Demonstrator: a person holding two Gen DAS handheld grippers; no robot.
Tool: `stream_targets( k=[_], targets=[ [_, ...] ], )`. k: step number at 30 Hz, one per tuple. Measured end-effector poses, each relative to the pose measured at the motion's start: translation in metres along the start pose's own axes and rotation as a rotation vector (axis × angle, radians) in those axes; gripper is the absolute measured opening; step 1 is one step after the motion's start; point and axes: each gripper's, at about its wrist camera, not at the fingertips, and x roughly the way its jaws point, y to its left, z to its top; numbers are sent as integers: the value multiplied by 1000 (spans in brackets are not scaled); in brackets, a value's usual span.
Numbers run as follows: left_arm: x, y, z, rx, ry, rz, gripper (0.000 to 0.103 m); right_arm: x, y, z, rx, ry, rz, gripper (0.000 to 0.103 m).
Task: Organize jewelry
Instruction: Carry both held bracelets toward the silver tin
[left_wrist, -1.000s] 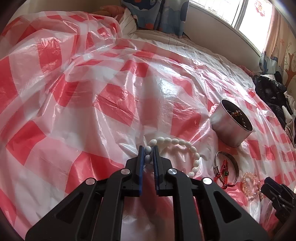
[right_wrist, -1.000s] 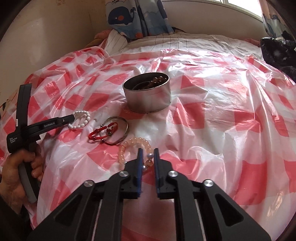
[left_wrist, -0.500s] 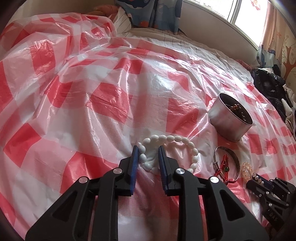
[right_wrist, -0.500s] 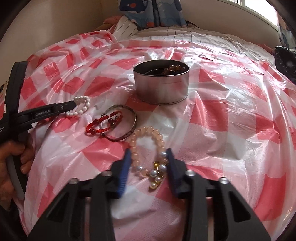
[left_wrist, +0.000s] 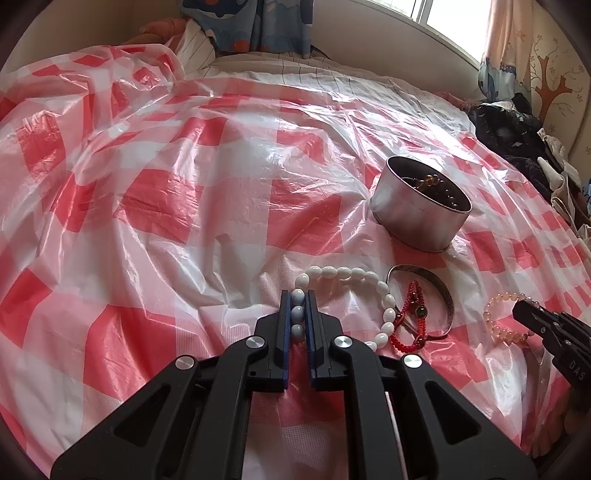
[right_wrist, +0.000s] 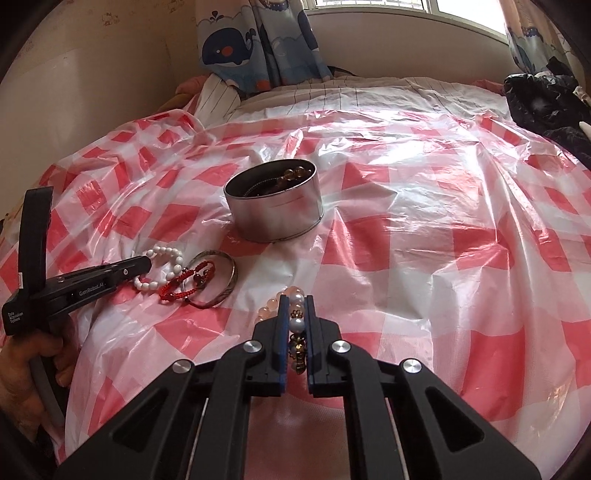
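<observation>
My left gripper (left_wrist: 297, 295) is closing its jaws on the near-left beads of a white bead bracelet (left_wrist: 354, 274), whose loop lies on the red-and-white plastic sheet (left_wrist: 184, 206). My right gripper (right_wrist: 295, 299) is closing on the pearl-and-charm end of a pink bead bracelet (right_wrist: 267, 308), pads pressing on the beads. Between the two bracelets lie a red cord bracelet (right_wrist: 184, 286) and a silver bangle (right_wrist: 229, 280), overlapping. A round metal tin (right_wrist: 275, 214) stands beyond them with brown beads inside. The left wrist view also shows the tin (left_wrist: 417, 218) and the right gripper (left_wrist: 519, 308).
A dark heap of clothes (right_wrist: 543, 99) lies at the far right of the bed. A whale-print curtain (right_wrist: 258, 40) hangs at the back by the window. A person's hand (right_wrist: 26, 369) grips the left tool's handle at the lower left.
Both grippers opened briefly half a second ago, shifted along their bracelets, and have closed again on the beads. The left view has swung right, bringing the tin and bangle nearer the centre.
</observation>
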Motion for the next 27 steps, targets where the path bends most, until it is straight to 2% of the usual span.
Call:
stream_targets(
  k=[2, 4, 5, 8, 9, 11, 13, 15, 27],
  targets=[
    [1, 1, -1, -4, 2, 2, 7, 4, -2, -1, 11, 20, -5, 11],
    [2, 1, 0, -5, 8, 1, 8, 8, -5, -4, 29, 30, -13, 49],
    [2, 2, 0, -6, 11, 0, 8, 8, -5, -4, 28, 24, -27, 50],
    [4, 0, 0, 3, 19, 3, 10, 13, 0, -6, 0, 43, -44, 49],
    [4, -1, 0, 8, 20, 6, 10, 15, 2, -7, -13, 50, -52, 46],
    [4, -1, -1, 12, 17, 9, 10, 18, 7, -10, -41, 65, -61, 38],
    [3, -2, -1, 14, 12, 8, 8, 20, 11, -12, -57, 69, -75, 17],
    [1, -2, -1, 17, 6, 6, 7, 18, 9, -12, -47, 61, -59, 13],
    [3, -4, -1, 24, 9, 13, 7, 0, 5, -6, 8, -27, 21, 13]
  ],
)
